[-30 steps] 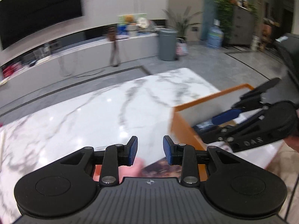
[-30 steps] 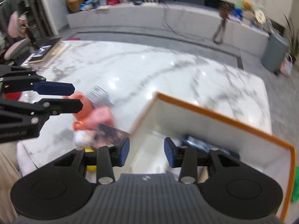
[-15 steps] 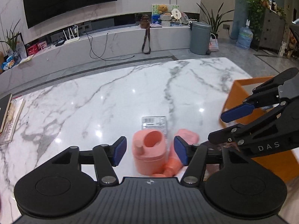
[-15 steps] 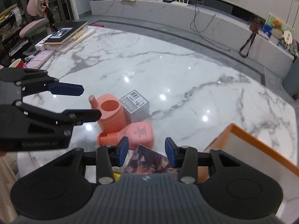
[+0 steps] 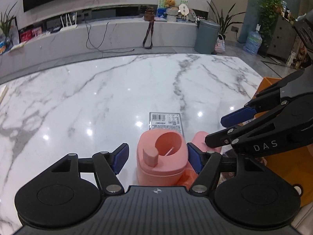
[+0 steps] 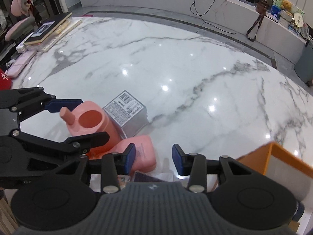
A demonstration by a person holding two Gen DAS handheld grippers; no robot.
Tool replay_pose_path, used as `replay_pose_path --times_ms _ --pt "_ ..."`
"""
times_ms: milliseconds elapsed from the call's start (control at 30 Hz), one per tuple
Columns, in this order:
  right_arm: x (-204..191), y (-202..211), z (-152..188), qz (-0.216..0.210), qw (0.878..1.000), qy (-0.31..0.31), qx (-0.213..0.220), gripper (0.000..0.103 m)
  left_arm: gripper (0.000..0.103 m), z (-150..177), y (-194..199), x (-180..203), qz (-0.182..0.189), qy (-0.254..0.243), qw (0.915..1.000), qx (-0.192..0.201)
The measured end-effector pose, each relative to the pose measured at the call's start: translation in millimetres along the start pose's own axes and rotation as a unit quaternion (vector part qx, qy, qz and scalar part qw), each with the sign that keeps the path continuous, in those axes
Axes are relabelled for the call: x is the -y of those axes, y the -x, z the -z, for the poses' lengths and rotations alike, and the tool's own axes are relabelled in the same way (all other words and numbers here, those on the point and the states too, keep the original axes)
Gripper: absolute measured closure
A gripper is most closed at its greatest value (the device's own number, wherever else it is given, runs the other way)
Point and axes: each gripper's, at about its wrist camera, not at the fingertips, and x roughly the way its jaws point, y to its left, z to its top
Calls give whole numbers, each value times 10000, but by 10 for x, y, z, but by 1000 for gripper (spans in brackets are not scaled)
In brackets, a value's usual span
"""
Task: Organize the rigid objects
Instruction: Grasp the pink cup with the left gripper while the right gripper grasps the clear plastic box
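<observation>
left gripper (image 5: 157,157): jaws have just been opening, now spread wide on either side of the pink cup (image 5: 162,154). Right pad looks right up against the cup's side, left pad clearly off it, so I'm not squeezing it.
right gripper (image 6: 153,159): jaws partly apart, nothing pinched between them, hanging over the pink bottle (image 6: 141,152).
pink cup: standing upright on the marble table (image 6: 176,58), mouth facing up.
pink bottle: lying on its side, tucked against the cup.
silver box (image 6: 127,113): barcode face up, touching the cup from behind.
orange bin (image 6: 281,166): off to my right, near the table edge.
</observation>
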Motion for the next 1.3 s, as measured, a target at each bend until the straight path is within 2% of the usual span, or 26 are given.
replay_pose_path --times_ms 133,233,333,400,533,633,767,900,1000,1067,1133,1200,1300 --pt "-71 -40 -68 59 9995 294 103 61 37 -16 11 -40 -99 42 9999 -54" --pt "-139 -90 -114 -11 9987 481 166 60 38 -24 44 -105 -329 82 9994 -104" --pt "-210 -139 -161 -76 9973 695 213 57 37 -15 71 -207 -466 180 9986 -167" --pt "-243 -178 -204 -55 9956 916 211 49 36 5 72 -240 -538 249 9980 -240" --pt "-266 -274 -267 -165 9933 1139 105 46 28 7 58 -293 -724 417 9955 -445" --pt "-282 -310 -291 -263 9935 1102 128 43 31 14 91 -419 -795 771 9929 -425" --pt "-355 -341 -282 -500 9930 1057 174 39 33 13 133 -660 -774 1526 9844 -407" --pt "-433 -388 -303 -458 9960 701 304 36 33 23 158 -758 -924 1793 9787 -367" --pt "-503 -454 -328 -360 9973 499 391 36 33 16 155 -770 -948 1853 9775 -340" --pt "-547 -503 -336 -146 9977 522 402 37 32 14 142 -773 -962 1853 9774 -340" --pt "-553 -537 -341 -40 9979 510 393 41 32 17 127 -779 -957 1862 9772 -345" --pt "-538 -547 -337 -83 9982 464 362 51 32 18 120 -780 -945 1843 9777 -353" --pt "-497 -517 -326 -116 9988 340 330 54 36 21 124 -772 -954 1796 9786 -302"
